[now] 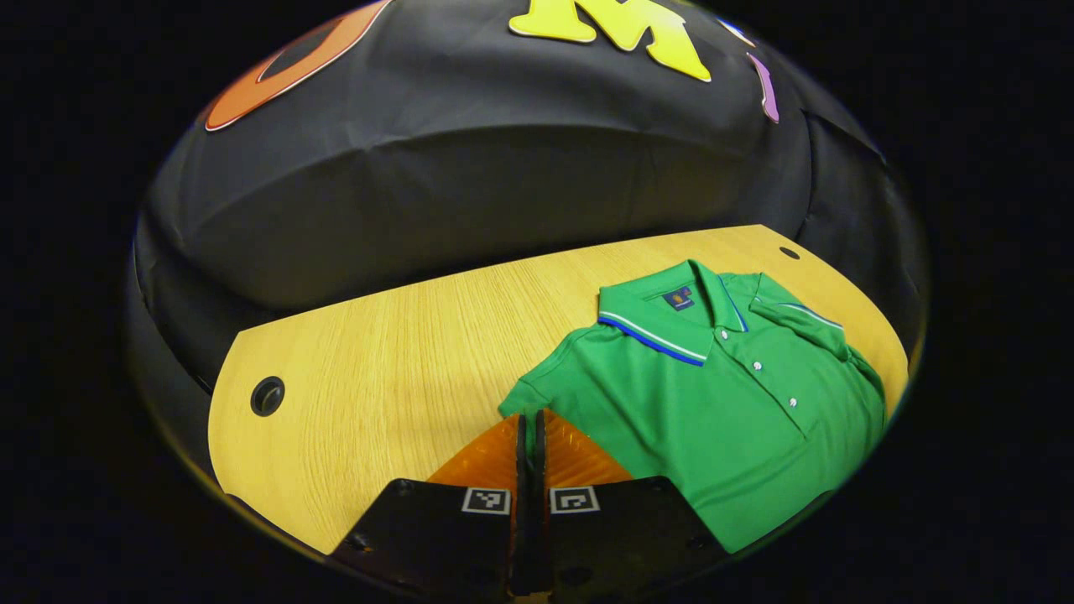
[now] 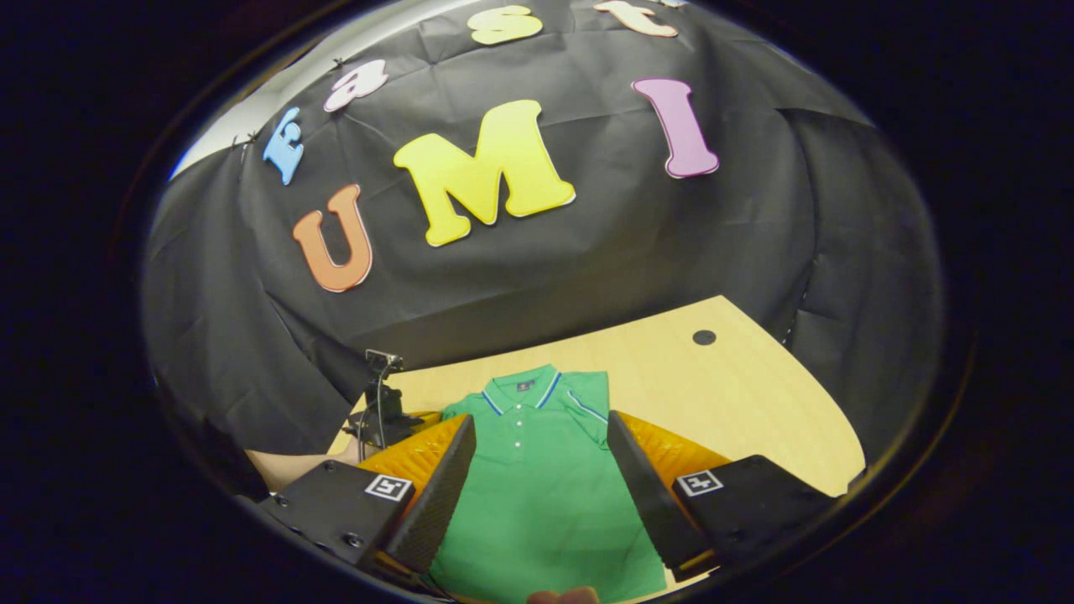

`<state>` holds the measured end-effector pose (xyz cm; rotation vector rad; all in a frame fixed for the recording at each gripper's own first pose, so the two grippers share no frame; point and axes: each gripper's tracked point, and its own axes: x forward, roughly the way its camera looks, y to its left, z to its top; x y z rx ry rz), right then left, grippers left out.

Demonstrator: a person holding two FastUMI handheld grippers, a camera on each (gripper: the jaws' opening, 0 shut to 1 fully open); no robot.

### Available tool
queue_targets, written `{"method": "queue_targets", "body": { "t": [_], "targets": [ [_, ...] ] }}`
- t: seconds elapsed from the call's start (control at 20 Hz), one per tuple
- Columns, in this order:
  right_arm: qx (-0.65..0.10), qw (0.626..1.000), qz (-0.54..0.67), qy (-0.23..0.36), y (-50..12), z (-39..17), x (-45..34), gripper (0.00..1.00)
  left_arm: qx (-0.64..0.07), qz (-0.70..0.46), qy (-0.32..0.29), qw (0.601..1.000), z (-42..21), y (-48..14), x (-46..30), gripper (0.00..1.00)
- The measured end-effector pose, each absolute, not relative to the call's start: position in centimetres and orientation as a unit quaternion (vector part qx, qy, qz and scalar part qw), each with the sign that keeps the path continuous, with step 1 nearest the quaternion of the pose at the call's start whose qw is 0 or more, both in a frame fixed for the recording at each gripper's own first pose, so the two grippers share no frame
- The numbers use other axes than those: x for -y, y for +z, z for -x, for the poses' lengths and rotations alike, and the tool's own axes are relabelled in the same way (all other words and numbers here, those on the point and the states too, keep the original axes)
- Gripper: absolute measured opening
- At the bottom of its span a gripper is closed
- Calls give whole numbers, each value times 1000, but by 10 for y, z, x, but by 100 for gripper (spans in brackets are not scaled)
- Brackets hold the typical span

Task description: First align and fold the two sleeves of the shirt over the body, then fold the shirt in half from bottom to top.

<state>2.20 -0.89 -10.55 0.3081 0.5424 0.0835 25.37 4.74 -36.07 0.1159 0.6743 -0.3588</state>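
A green polo shirt lies face up on the wooden table, collar toward the far edge. In the left gripper view its far sleeve lies folded over the chest. The near sleeve's hem reaches my left gripper, whose fingers are pressed together on it. In the right gripper view the shirt runs between the fingers of my right gripper, which hovers open above the lower body. The left gripper shows there beside the shirt's left shoulder.
The table has round cable holes near its corners. Black cloth wall stands close behind the far edge. A person's forearm comes in at lower left of the right gripper view. Bare wood lies left of the shirt.
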Motion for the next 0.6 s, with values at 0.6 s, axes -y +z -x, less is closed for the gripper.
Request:
{"method": "queue_targets", "body": {
  "t": [0.6],
  "targets": [
    [-238,951,-195,36,-94,-15,47,98,-328,-56,-186,924,-251,-306,6,3]
  ]
}}
